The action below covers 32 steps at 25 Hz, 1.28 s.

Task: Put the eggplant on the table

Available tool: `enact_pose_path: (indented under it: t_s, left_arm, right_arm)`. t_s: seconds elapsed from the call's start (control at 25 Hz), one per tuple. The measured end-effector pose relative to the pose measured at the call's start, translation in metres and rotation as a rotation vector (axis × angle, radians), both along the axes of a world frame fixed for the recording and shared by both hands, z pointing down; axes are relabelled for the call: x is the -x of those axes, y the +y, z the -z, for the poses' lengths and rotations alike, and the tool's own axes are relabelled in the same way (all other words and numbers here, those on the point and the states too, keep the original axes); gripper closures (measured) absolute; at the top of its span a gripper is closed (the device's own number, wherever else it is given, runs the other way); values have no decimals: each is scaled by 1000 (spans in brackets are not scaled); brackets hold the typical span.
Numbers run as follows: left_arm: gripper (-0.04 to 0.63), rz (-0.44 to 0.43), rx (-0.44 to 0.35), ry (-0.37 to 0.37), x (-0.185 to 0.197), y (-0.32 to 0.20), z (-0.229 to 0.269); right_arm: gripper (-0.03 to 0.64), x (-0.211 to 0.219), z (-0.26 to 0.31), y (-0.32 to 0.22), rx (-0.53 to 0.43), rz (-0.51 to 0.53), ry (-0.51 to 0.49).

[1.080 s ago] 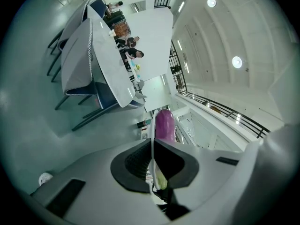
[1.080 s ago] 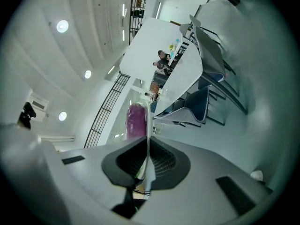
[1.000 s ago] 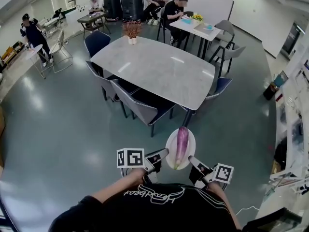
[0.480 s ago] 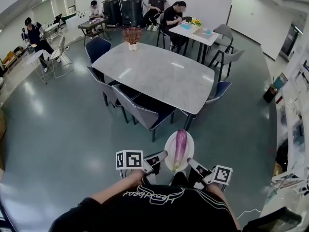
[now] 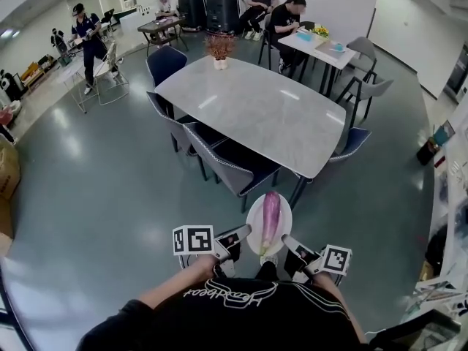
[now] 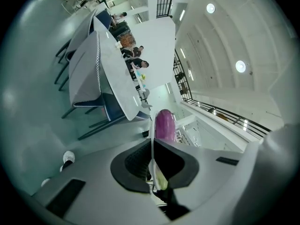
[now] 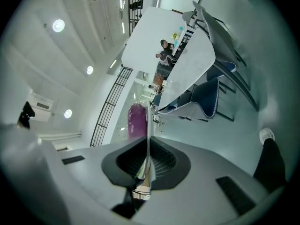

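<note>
1 eggplant [image 5: 270, 220] on the plate [image 5: 284, 216] clamped between left tool [image 5: 247, 230] and right tool [image 5: 286, 239].

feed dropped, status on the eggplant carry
Left tongs and right tongs shut on plate rim. Eggplant on plate, short of table. Chairs along table's near side.

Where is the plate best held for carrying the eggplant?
Grip the plate by its thin rim, at opposite edges, from left and right, as the left claw and right claw clamp it: the eggplant lies lengthwise down the middle, leaving both sides bare.
</note>
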State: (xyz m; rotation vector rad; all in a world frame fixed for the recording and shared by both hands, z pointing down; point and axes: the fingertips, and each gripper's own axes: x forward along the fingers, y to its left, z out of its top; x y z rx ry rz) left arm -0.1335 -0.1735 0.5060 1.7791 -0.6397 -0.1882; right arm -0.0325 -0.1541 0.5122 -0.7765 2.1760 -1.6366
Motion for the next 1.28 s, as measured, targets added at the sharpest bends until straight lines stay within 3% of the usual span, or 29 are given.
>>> enact_pose_path:
  t_s: [0.24, 0.88, 1.28]
  left_arm:
    - [573, 36, 17, -11, -11, -40, -3]
    - [574, 13, 37, -44, -109, -197, -5]
    - [574, 23, 22, -36, -147, -268, -6]
  right_arm:
    - [595, -12, -2, -45, 11, 33, -8]
    - [595, -109, -7, -201, 33, 8, -32]
    - [597, -148, -8, -273, 18, 21, -16]
